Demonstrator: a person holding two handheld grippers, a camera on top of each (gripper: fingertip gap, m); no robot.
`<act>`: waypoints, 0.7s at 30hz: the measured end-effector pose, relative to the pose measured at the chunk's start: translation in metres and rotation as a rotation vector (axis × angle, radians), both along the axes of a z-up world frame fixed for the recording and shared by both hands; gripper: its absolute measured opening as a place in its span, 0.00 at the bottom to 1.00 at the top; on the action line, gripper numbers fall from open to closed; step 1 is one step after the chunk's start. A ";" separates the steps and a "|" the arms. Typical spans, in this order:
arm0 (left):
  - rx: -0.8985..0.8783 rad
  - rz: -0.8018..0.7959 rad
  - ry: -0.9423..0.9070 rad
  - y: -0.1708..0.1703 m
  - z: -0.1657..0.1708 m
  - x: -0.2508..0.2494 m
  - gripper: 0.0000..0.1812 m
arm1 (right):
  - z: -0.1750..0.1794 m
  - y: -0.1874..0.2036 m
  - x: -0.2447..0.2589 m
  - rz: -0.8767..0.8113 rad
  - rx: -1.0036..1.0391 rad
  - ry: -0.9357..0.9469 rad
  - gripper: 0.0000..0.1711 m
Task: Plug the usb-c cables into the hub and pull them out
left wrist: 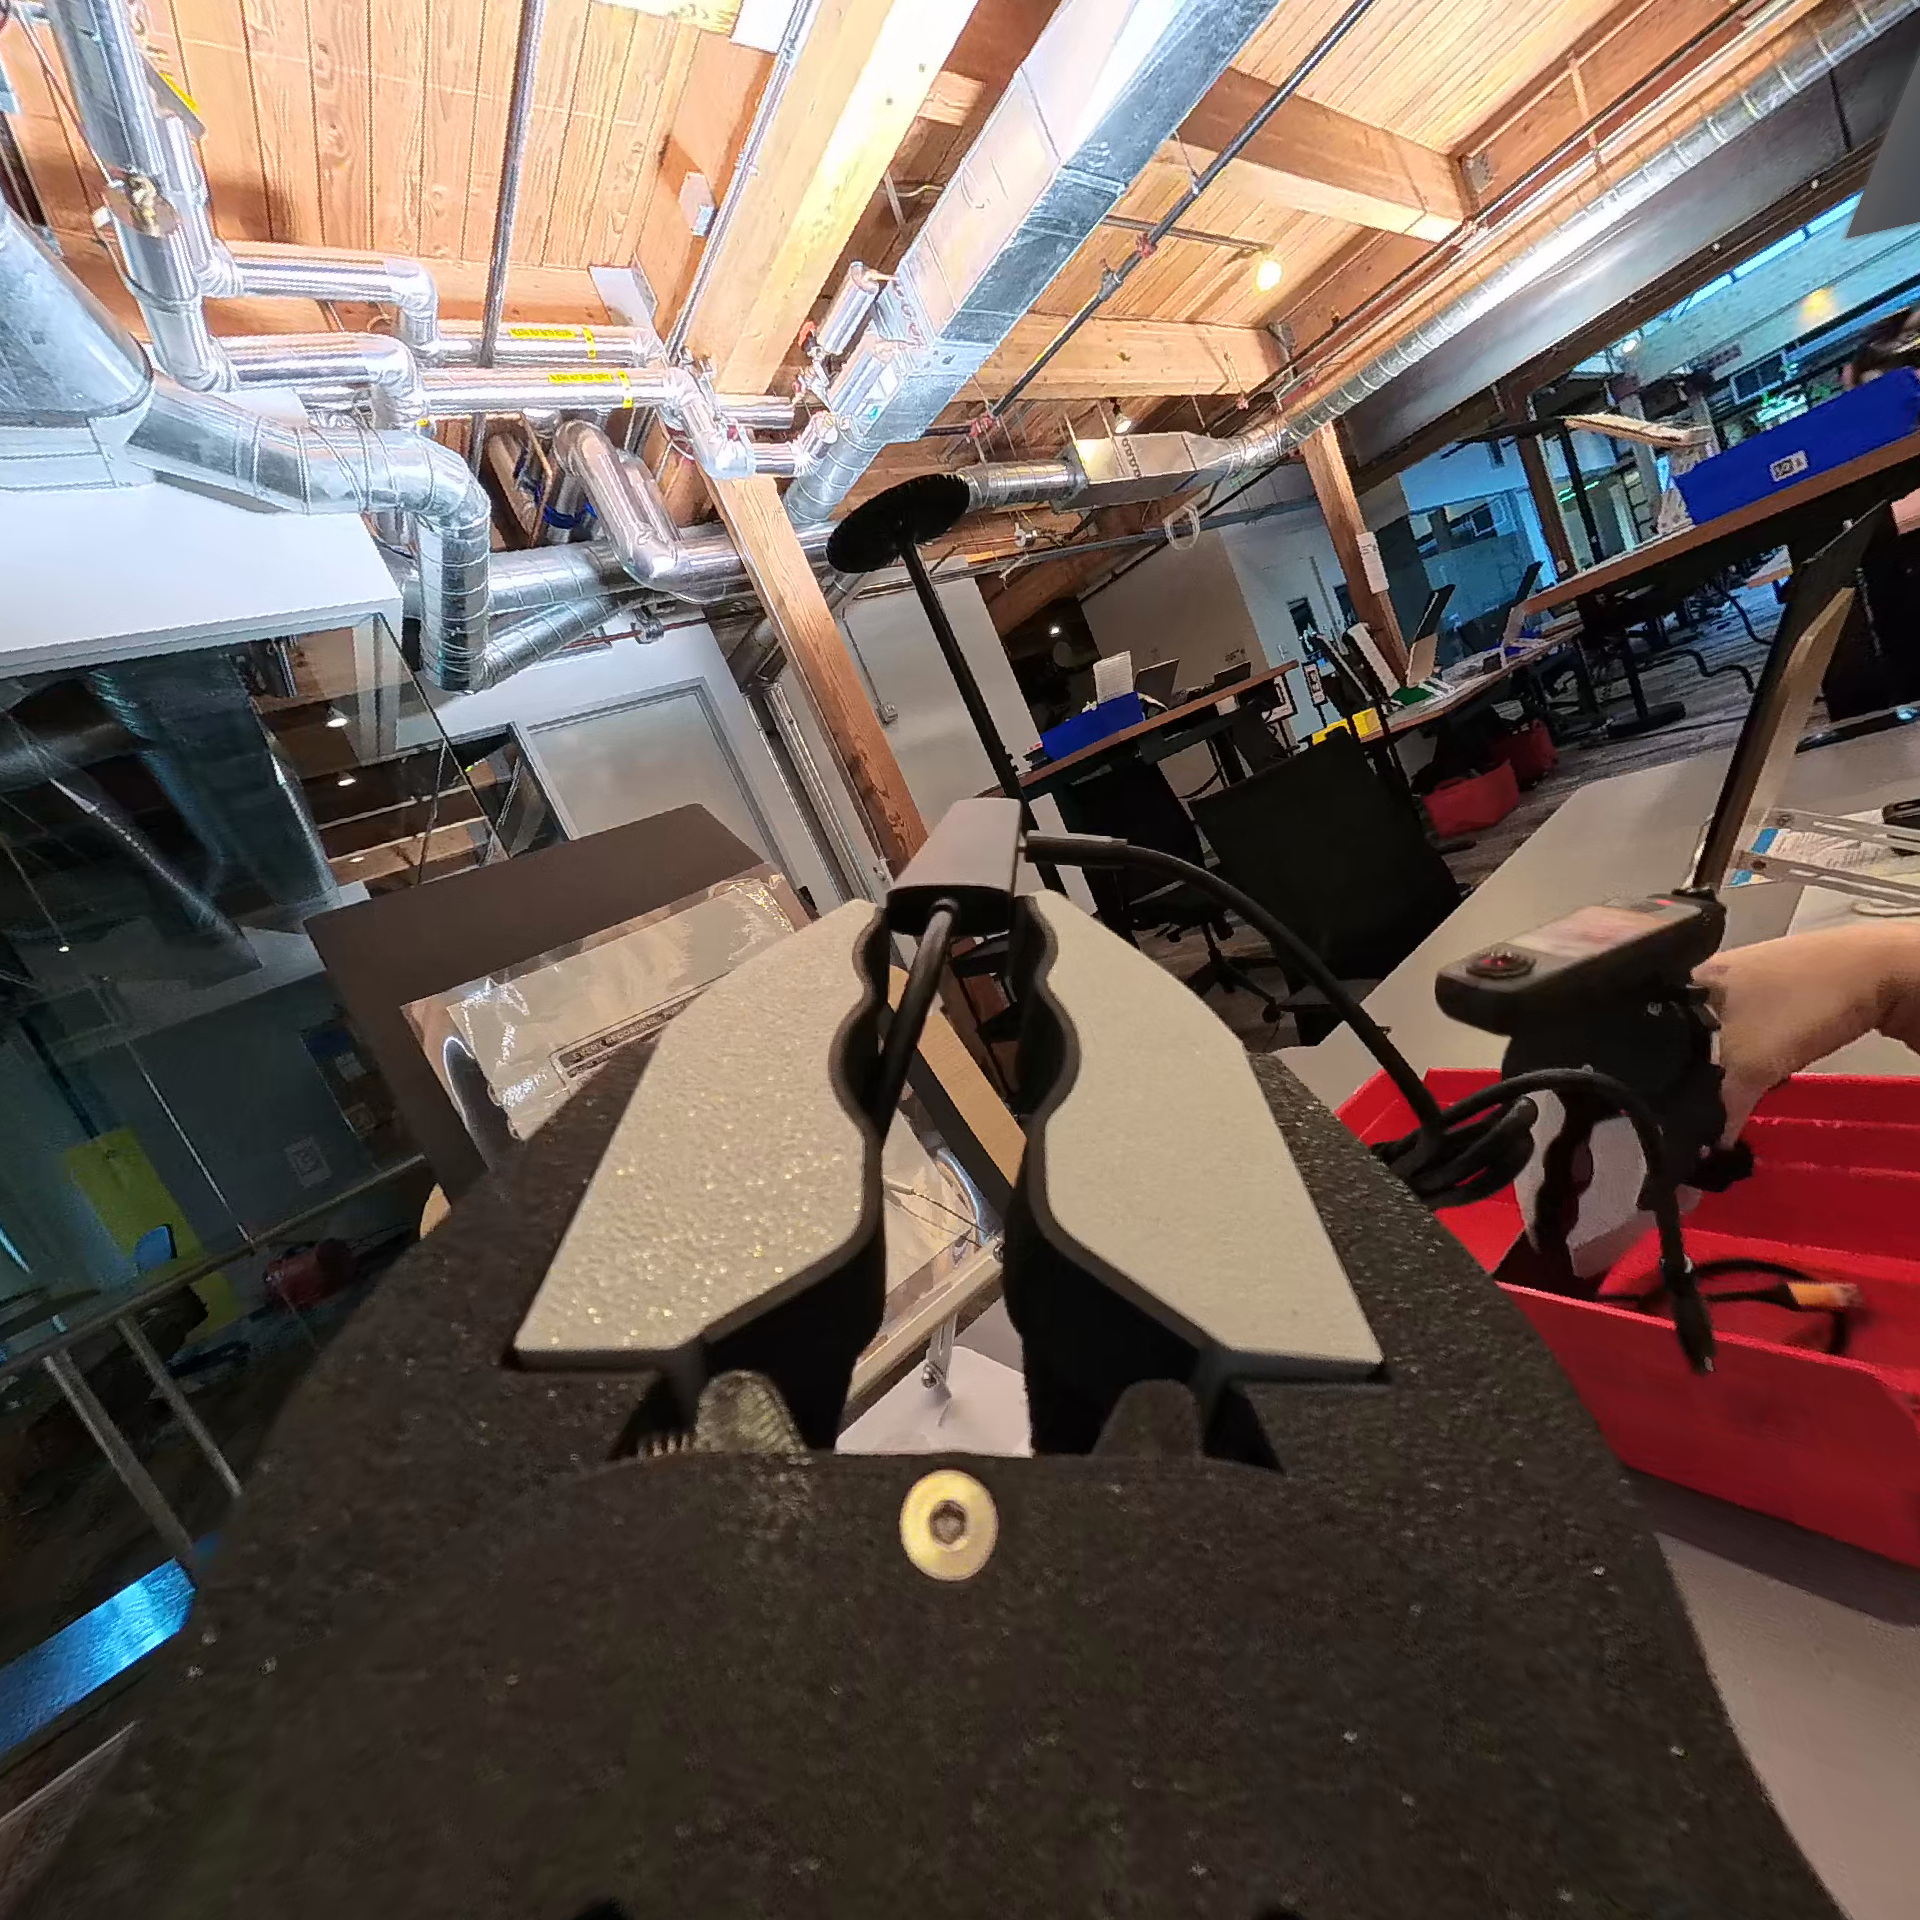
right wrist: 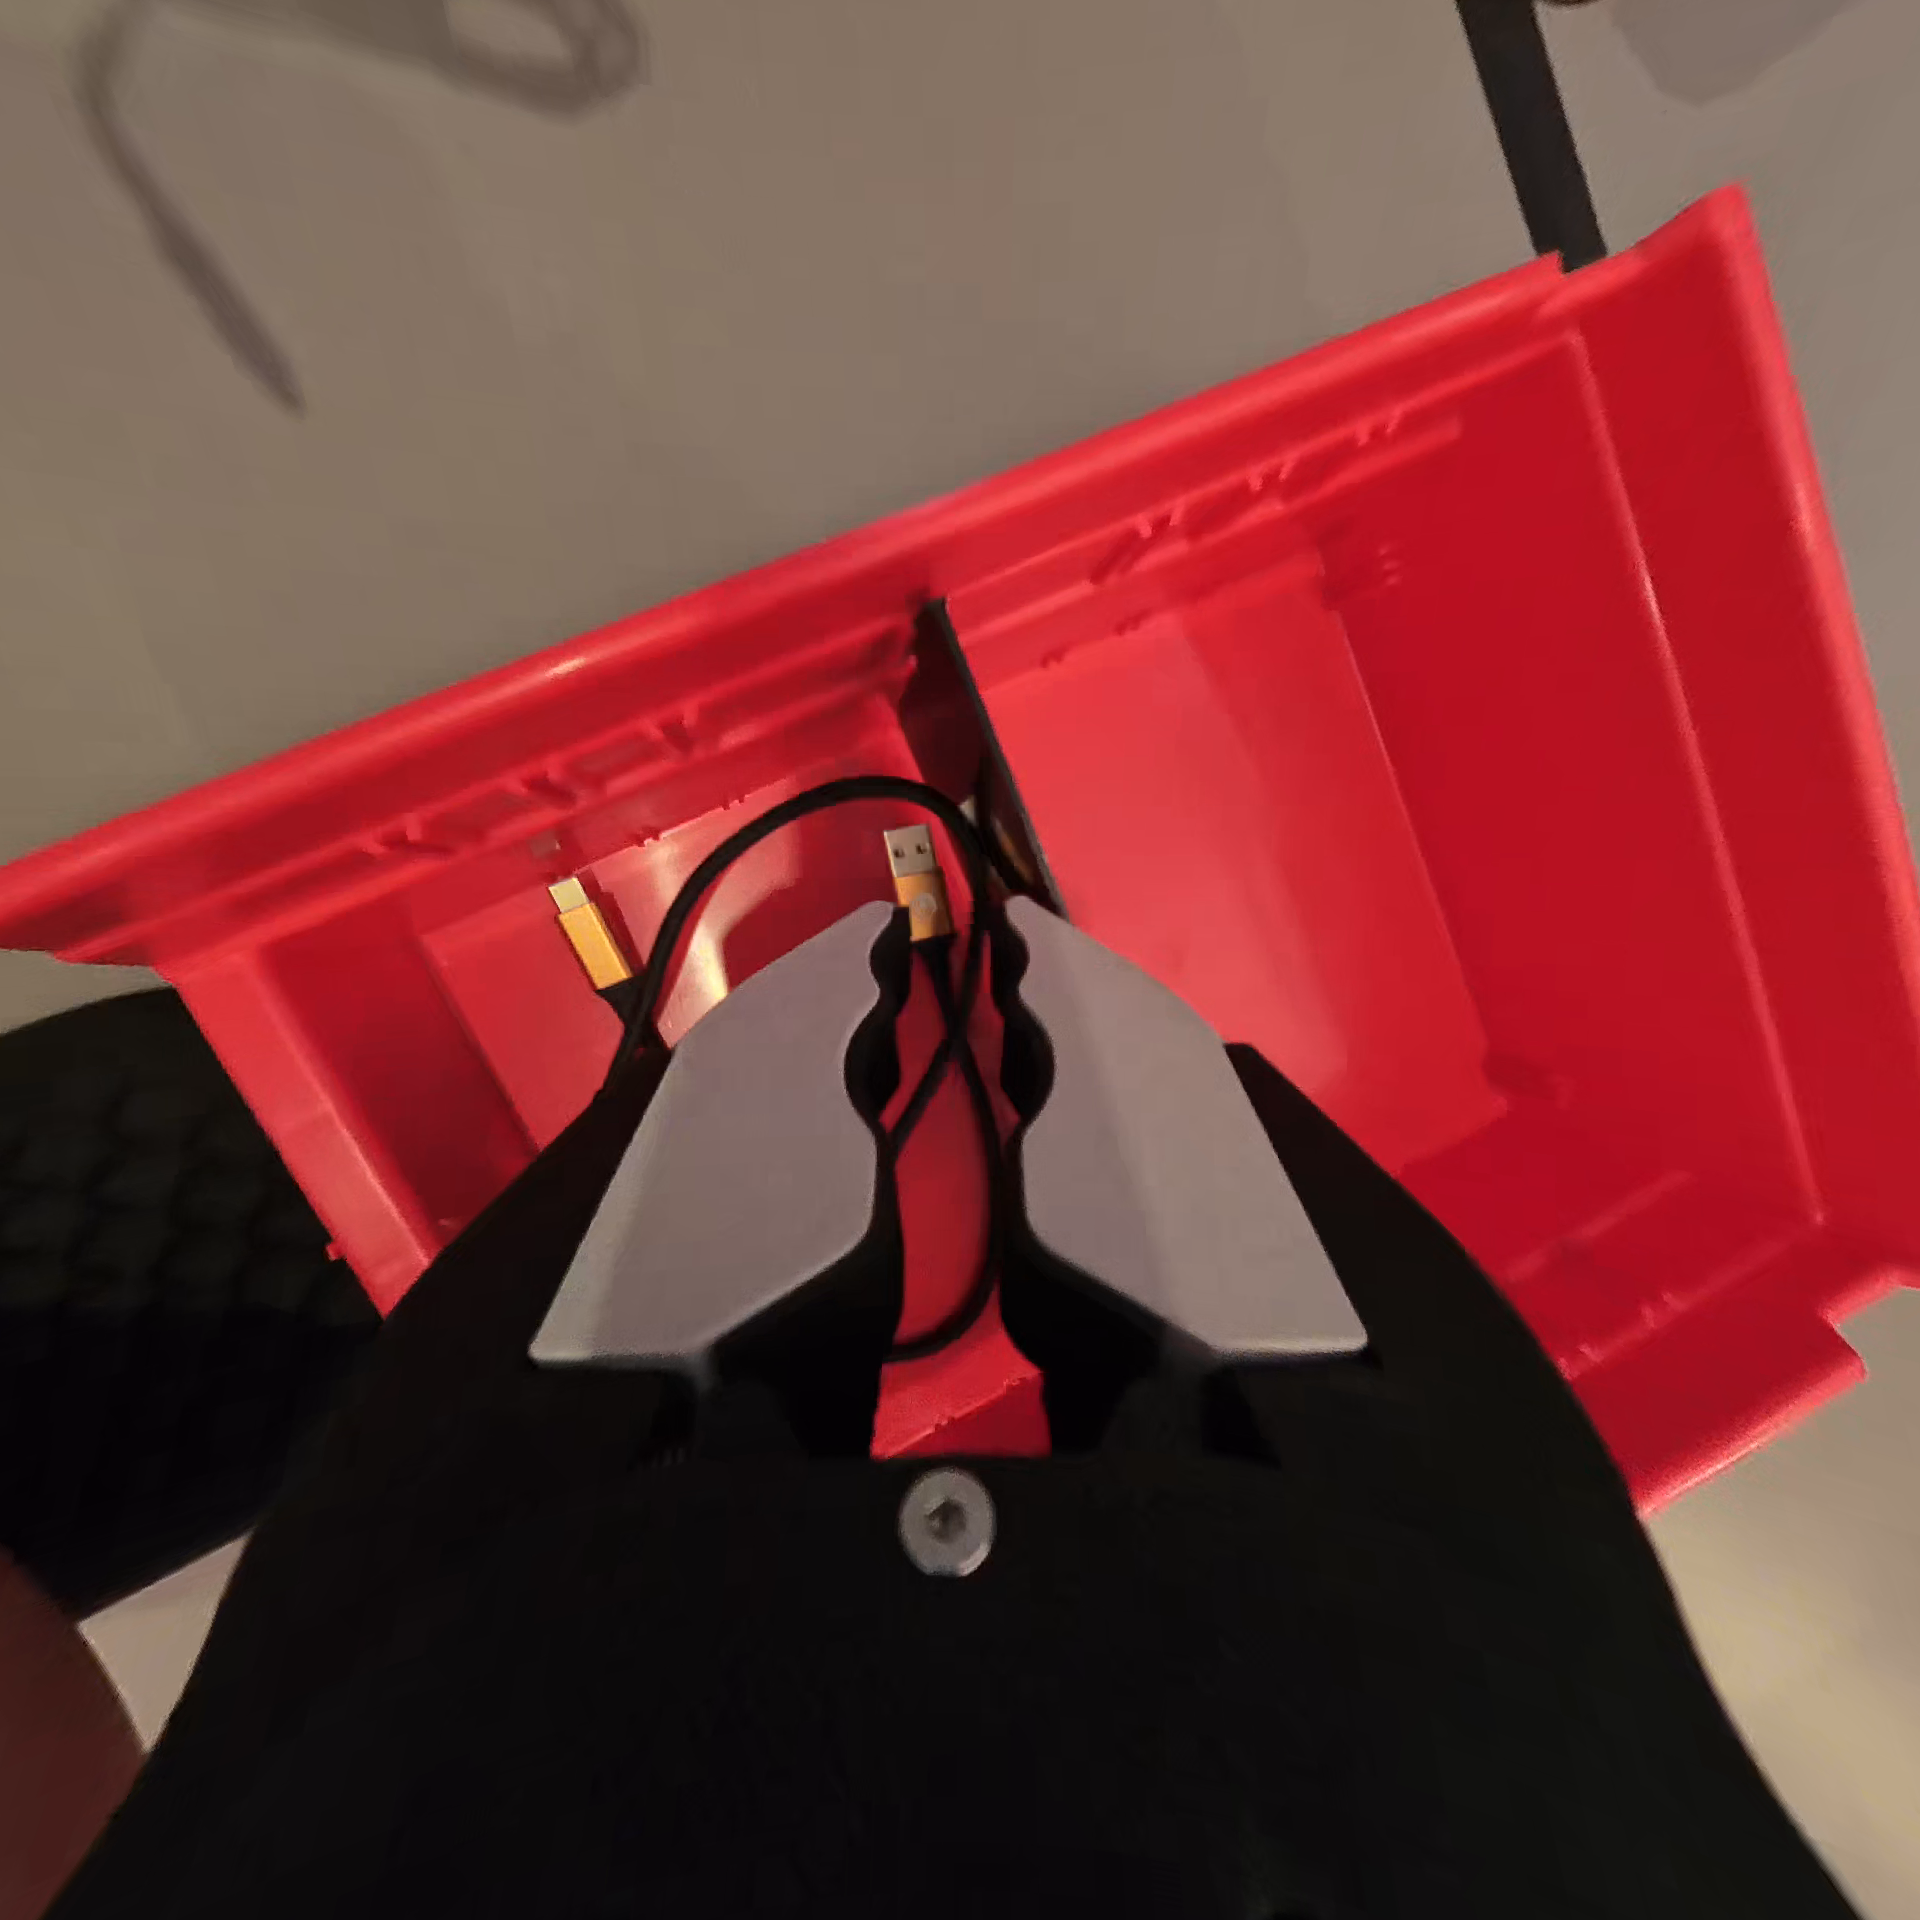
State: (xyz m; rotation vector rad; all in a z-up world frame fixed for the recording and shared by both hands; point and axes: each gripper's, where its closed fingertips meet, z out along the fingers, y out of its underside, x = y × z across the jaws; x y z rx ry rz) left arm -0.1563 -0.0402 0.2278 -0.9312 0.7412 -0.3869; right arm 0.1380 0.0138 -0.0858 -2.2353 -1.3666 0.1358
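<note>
Above you runs a ceiling of wooden planks [left wrist: 343, 135] hung with silvery ribbed ducts [left wrist: 343, 468], and a smooth pale grey table [right wrist: 520, 364] lies below. Your left gripper [left wrist: 954, 914], with two grainy grey fingers [left wrist: 727, 1143] with wavy inner edges, is clamped on the near end of the hub [left wrist: 961, 857], a slim matte black bar held up in the air. One black cable [left wrist: 1278, 966] is plugged into the hub's right side and droops to a coiled bundle near the red bin [left wrist: 1766, 1403]. A second thin lead hangs from the hub's near end between the fingers. Your right gripper [right wrist: 951, 914] hovers parted over the glossy plastic bin [right wrist: 1558, 727], gripping nothing. One black cable [right wrist: 790, 831] with two gold metal plugs [right wrist: 590, 948] lies looped in the bin's left compartment.
</note>
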 end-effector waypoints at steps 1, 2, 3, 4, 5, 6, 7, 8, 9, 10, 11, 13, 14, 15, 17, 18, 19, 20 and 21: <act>0.000 -0.004 0.004 0.000 -0.001 0.001 0.12 | 0.005 0.001 0.000 -0.006 0.012 0.023 0.12; 0.000 -0.008 0.009 0.000 -0.001 0.002 0.12 | 0.012 0.001 0.001 -0.022 0.033 0.047 0.16; 0.000 -0.010 0.013 0.000 -0.002 0.003 0.12 | 0.021 0.002 0.003 -0.036 0.059 0.066 0.16; 0.000 -0.012 0.019 0.000 -0.003 0.005 0.12 | 0.031 0.001 0.004 -0.041 0.098 0.083 0.16; 0.001 -0.015 0.025 0.001 -0.004 0.007 0.12 | 0.045 0.003 0.005 -0.039 0.165 0.094 0.16; 0.005 -0.020 0.032 0.000 -0.005 0.009 0.12 | 0.065 0.009 0.004 -0.040 0.278 0.101 0.16; 0.009 -0.025 0.036 0.001 -0.007 0.012 0.12 | 0.092 0.016 0.000 -0.044 0.412 0.131 0.17; 0.012 -0.027 0.037 0.001 -0.008 0.015 0.12 | 0.121 0.019 -0.010 -0.046 0.533 0.198 0.18; 0.019 -0.026 0.038 0.001 -0.009 0.018 0.12 | 0.153 0.021 -0.023 -0.048 0.641 0.291 0.19; 0.031 -0.023 0.042 0.001 -0.010 0.021 0.12 | 0.184 0.019 -0.038 -0.053 0.739 0.403 0.20; 0.052 -0.012 0.047 0.001 -0.011 0.024 0.12 | 0.212 0.014 -0.055 -0.051 0.807 0.530 0.20; 0.104 0.029 0.060 0.001 -0.012 0.029 0.12 | 0.257 -0.007 -0.094 -0.001 0.871 0.802 0.24; 0.130 0.053 0.071 0.000 -0.013 0.031 0.12 | 0.270 -0.022 -0.113 0.054 0.873 0.919 0.27; 0.157 0.072 0.085 -0.001 -0.014 0.034 0.12 | 0.280 -0.035 -0.130 0.098 0.878 1.017 0.27; 0.193 0.089 0.117 -0.003 -0.017 0.042 0.12 | 0.290 -0.045 -0.149 0.076 0.891 1.143 0.25; 0.197 0.091 0.132 -0.004 -0.020 0.046 0.12 | 0.290 -0.047 -0.158 0.067 0.885 1.171 0.24; 0.196 0.091 0.145 -0.004 -0.023 0.051 0.12 | 0.288 -0.048 -0.166 0.063 0.887 1.174 0.24; 0.196 0.090 0.155 -0.004 -0.025 0.055 0.12 | 0.285 -0.048 -0.172 0.061 0.901 1.156 0.24; 0.199 0.089 0.161 -0.004 -0.027 0.058 0.12 | 0.281 -0.045 -0.177 0.048 0.914 1.125 0.24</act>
